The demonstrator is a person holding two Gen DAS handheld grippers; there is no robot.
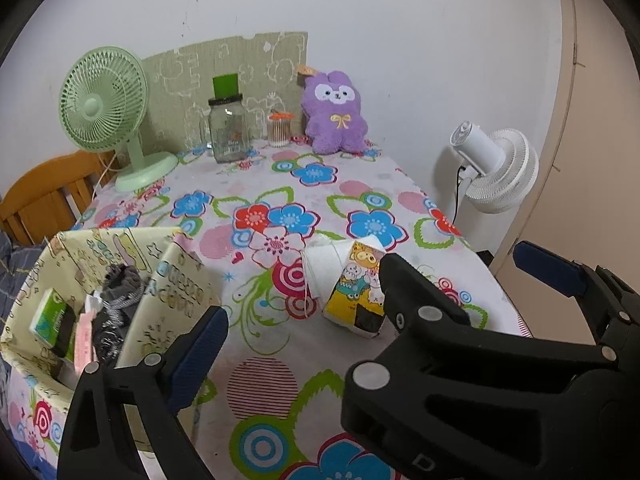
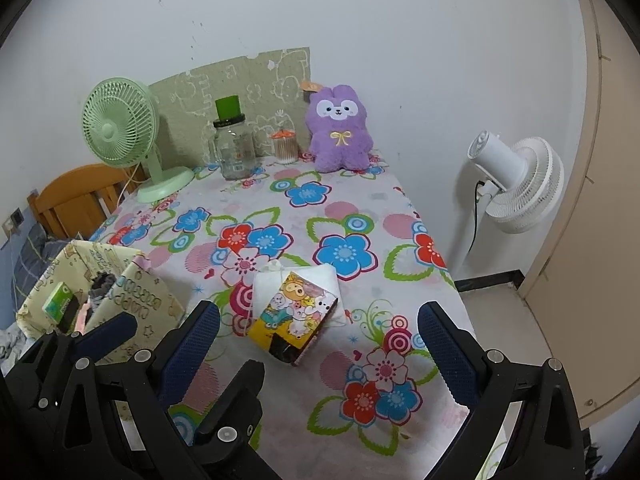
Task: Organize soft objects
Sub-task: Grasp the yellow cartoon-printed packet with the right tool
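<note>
A soft white pouch with a yellow cartoon print (image 1: 352,286) (image 2: 296,312) lies on the flowered tablecloth (image 1: 280,184) near the front middle. A purple plush bunny (image 1: 335,114) (image 2: 339,130) sits upright at the back against the wall. A pale fabric storage box (image 1: 160,292) (image 2: 132,288) at the front left holds a green tissue pack (image 1: 50,320), grey socks (image 1: 120,292) and a pink item. My left gripper (image 1: 372,308) is open and empty, its fingers on either side of the pouch. My right gripper (image 2: 320,344) is open and empty, just short of the pouch.
A green desk fan (image 1: 104,108) (image 2: 120,124), a glass jar with a green lid (image 1: 227,128) (image 2: 233,148) and a cotton-swab cup (image 1: 279,130) stand at the back. A white floor fan (image 1: 496,168) (image 2: 516,184) stands right of the table. A wooden chair (image 1: 48,196) is at the left.
</note>
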